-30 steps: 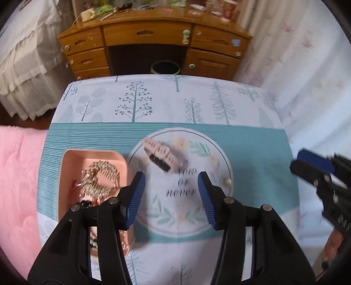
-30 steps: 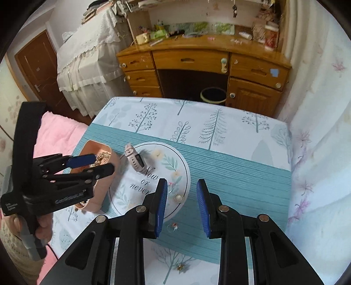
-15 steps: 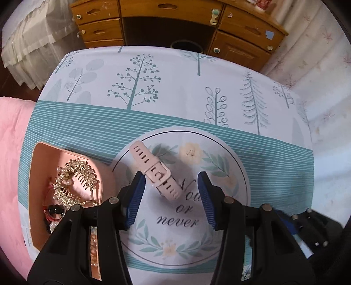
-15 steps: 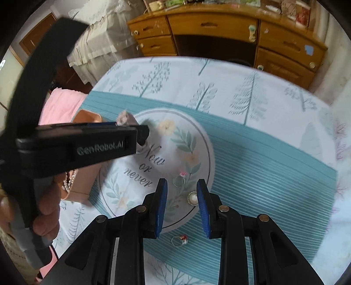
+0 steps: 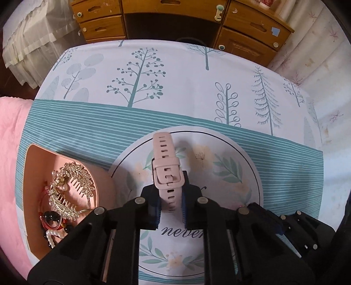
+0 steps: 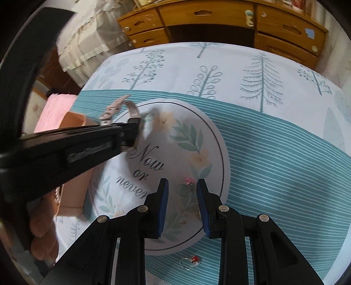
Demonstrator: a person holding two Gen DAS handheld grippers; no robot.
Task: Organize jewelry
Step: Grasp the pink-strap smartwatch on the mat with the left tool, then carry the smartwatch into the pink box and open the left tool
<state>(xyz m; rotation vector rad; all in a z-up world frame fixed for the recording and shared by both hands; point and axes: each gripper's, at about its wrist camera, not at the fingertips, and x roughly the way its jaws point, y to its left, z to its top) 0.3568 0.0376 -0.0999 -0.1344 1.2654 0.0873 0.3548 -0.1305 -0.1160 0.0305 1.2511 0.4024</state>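
Left wrist view: left tongs (image 5: 170,206), black with blue pads, just closed and now clamped on the pale pink silicone watch band (image 5: 166,168), gripped from both sides near its lower end. Band buckled into a loop, its strap end reaching away over the round white placemat with leaf print and black script (image 5: 232,186). Placemat flat on the table (image 5: 175,81), which is covered by a white cloth with teal tree prints and a teal striped band. Peach-pink plastic tray (image 5: 33,157) at left on the striped band, its edge just beside the placemat. In the tray: gold leaf-shaped hair comb with pearls (image 5: 70,188), dark and red beaded pieces (image 5: 52,221), a strand of white pearls (image 5: 51,237). Part of the right tongs (image 5: 267,217) visible at lower right. Wooden desk with drawers (image 5: 175,19) beyond the table; pink blanket (image 5: 11,164) at the left edge.

Right wrist view: right tongs (image 6: 182,208) apart, nothing pinched, poised above the near side of the placemat (image 6: 217,140). Thin ring with a pink ornament (image 6: 187,185) on the placemat, between the blue pads but untouched. Second thin ring with a red ornament (image 6: 189,262) on the striped cloth just past the placemat's near rim. Left tongs (image 6: 129,133) entering from the left, a hand (image 6: 43,225) around the handle, watch band (image 6: 119,108) arching up from the tips beside the tray (image 6: 72,119).
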